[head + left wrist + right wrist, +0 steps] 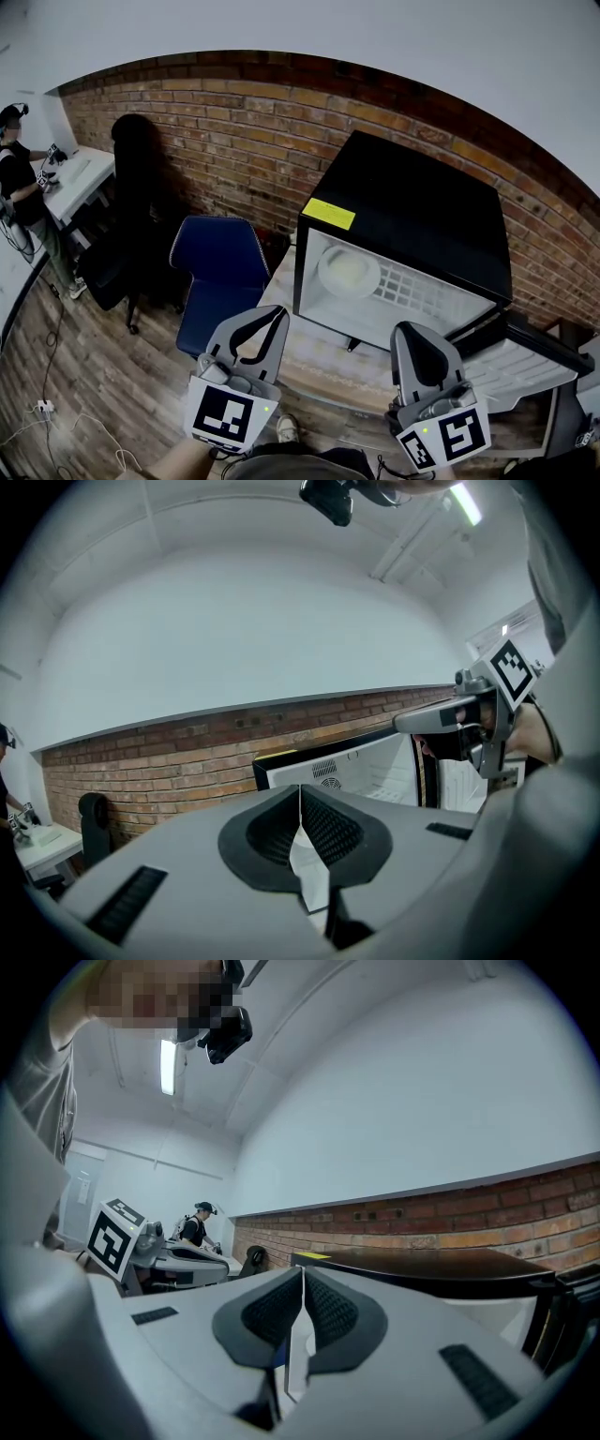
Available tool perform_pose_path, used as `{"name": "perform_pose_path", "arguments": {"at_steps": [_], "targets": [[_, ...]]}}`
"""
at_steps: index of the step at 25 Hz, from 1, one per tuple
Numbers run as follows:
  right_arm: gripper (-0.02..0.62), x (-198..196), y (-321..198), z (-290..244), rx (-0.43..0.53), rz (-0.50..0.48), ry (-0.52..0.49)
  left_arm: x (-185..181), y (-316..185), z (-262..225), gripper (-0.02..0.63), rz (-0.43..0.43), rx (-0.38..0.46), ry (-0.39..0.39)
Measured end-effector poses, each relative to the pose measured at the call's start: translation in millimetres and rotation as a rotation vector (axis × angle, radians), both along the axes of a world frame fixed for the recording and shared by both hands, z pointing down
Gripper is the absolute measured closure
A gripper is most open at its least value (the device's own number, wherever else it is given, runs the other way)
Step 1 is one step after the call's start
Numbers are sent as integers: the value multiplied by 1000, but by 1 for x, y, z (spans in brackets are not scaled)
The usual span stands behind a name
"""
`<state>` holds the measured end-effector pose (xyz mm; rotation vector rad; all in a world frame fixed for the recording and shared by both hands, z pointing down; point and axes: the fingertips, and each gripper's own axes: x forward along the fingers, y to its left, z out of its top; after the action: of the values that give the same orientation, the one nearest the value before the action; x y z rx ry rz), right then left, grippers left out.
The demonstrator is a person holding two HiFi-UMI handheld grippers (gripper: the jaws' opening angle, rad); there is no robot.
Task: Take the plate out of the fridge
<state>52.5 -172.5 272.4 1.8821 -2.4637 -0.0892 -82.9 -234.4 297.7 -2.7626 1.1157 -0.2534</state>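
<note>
A white plate (pixel 349 270) lies on the wire shelf inside the open black fridge (pixel 412 192). The fridge door (pixel 525 361) hangs open at the lower right. Both grippers are held low in front of the fridge, well short of the plate. My left gripper (pixel 277 315) has its jaws closed together with nothing between them, as the left gripper view (pixel 300 791) also shows. My right gripper (pixel 413 330) is likewise shut and empty, its pads meeting in the right gripper view (pixel 302 1273). The fridge's white interior (pixel 375 766) shows beyond the left jaws.
The fridge stands on a light table (pixel 314 361) against a brick wall (pixel 244 122). A blue chair (pixel 220 267) sits left of the table and a black office chair (pixel 131 187) behind it. A person (pixel 19 178) stands at a white desk at the far left.
</note>
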Motion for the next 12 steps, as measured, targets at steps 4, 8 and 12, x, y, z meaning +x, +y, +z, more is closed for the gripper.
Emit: {"name": "perform_pose_path", "arguments": {"at_steps": [4,8,12], "targets": [[565,2,-3,1,-4,14,10,4,-6,2,588,16,-6,4],[565,10,-4,-1,-5,33,10,11,-9,3,588,32,-15,6],[565,18,-6,2,-9,34,10,19,-11,5,588,32,-21,3]]}}
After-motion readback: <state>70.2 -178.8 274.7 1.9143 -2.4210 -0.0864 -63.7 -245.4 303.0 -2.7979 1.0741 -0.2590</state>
